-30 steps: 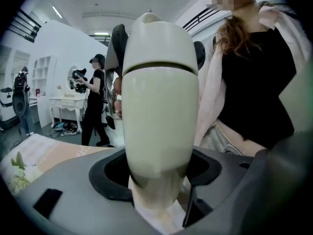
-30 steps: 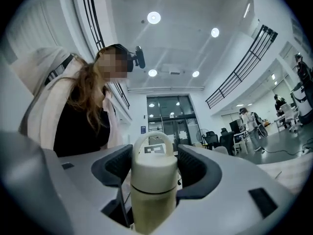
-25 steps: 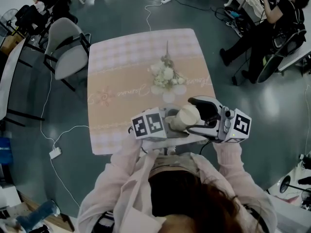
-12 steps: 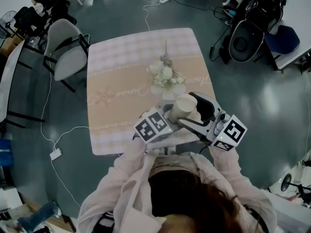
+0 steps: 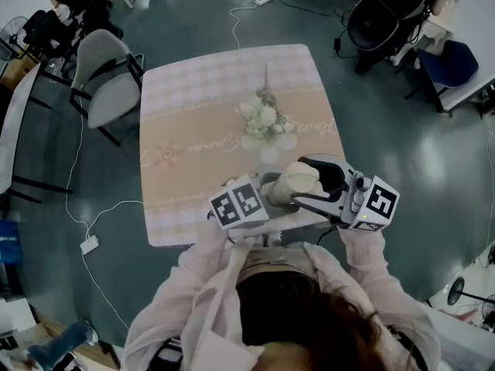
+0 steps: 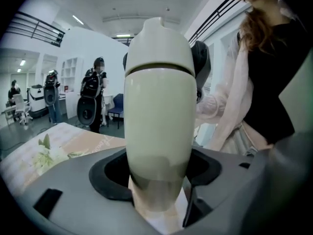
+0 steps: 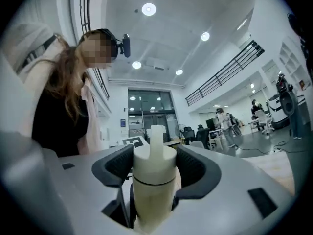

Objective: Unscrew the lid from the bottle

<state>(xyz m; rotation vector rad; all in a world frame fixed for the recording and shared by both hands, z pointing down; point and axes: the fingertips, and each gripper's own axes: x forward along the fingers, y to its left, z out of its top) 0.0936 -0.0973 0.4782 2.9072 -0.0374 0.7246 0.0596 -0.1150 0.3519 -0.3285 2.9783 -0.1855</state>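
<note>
Bottle is hanging over table's near edge, twd near-right corner, betw. both grippers. L gripper is clamping its body; R gripper jaws, having just been closing, are pressing on lid.

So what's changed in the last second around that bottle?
The right gripper twisted round the lid, then swung back; its jaws have just been closing on the lid. A seated person beyond the table has gone from view. The left gripper still clamps the bottle; the flowers haven't moved.
</note>
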